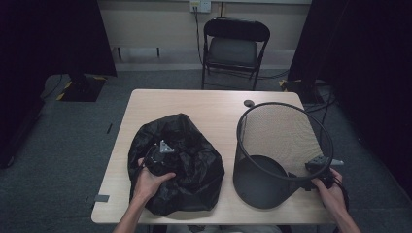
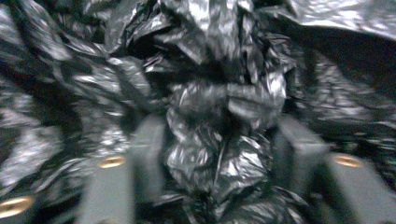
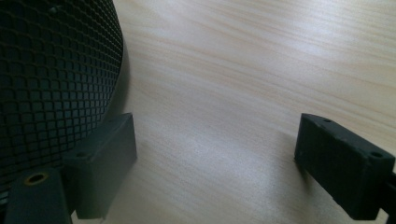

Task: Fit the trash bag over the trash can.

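Bag-gathering at the surface's eight o'clock

Left tool (image 2: pixel 219 154) pinches a fold of the crumpled black bin bag (image 1: pixel 187 160) — presumably to lift it toward the mesh bin (image 1: pixel 272 165) at four o'clock, where the right tool (image 3: pixel 215 163) waits wide apart, one jaw against the mesh, steadying it.

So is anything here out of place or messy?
Nothing spilled or broken. The black bag lies crumpled in a heap on the table beside the mesh bin, not lining it, and the bin stands upright.

Bag (image 1: pixel 189 160) left of bin (image 1: pixel 272 165)
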The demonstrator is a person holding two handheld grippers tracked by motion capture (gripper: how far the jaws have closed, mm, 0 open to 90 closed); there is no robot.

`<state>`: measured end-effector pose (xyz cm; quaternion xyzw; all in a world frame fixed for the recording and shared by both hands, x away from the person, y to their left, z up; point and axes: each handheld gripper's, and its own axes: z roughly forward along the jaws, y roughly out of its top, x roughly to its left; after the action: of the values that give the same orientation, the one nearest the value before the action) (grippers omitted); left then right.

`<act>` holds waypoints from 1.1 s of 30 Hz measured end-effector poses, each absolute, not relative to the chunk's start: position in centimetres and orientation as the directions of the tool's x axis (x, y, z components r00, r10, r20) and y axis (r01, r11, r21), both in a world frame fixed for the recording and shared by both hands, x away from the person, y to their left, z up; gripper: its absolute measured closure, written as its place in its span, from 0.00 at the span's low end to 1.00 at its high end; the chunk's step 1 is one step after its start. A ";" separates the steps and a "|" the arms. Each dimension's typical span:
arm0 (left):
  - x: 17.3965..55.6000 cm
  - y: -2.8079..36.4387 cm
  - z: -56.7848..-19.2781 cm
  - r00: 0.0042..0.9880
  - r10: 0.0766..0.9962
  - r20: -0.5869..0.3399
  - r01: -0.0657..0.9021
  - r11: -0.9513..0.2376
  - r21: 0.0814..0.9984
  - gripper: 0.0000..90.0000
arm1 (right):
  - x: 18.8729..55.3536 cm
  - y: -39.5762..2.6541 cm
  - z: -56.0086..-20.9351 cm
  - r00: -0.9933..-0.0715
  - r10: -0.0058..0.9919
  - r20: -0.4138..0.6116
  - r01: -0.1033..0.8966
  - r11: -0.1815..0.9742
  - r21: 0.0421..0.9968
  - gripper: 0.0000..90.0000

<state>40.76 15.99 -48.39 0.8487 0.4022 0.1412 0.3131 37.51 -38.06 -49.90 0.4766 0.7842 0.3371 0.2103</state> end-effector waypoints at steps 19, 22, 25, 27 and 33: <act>40.1 17.4 -46.6 0.628 0.770 -0.109 0.542 -0.332 0.772 0.93 | 37.5 -38.1 -49.9 -0.457 0.889 -0.008 0.606 0.318 0.729 0.13; 39.9 17.7 -46.2 0.634 0.764 -0.121 0.517 -0.302 0.801 0.93 | 37.5 -38.1 -49.9 -0.457 0.889 -0.008 0.606 0.318 0.729 0.13; 39.8 18.1 -45.9 0.640 0.755 -0.145 0.499 -0.265 0.825 0.93 | 37.5 -38.1 -49.9 -0.458 0.889 -0.008 0.606 0.318 0.729 0.13; 39.6 18.3 -45.6 0.645 0.748 -0.158 0.481 -0.237 0.844 0.93 | 37.5 -38.1 -49.9 -0.457 0.889 -0.008 0.606 0.318 0.729 0.13; 39.1 18.5 -44.1 0.652 0.739 -0.168 0.426 -0.174 0.888 0.93 | 37.5 -38.0 -49.9 -0.457 0.890 -0.009 0.606 0.318 0.729 0.13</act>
<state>39.08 18.54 -44.07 0.7509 0.3880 0.1526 0.5121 37.50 -38.04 -49.90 0.4769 0.7842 0.3368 0.2103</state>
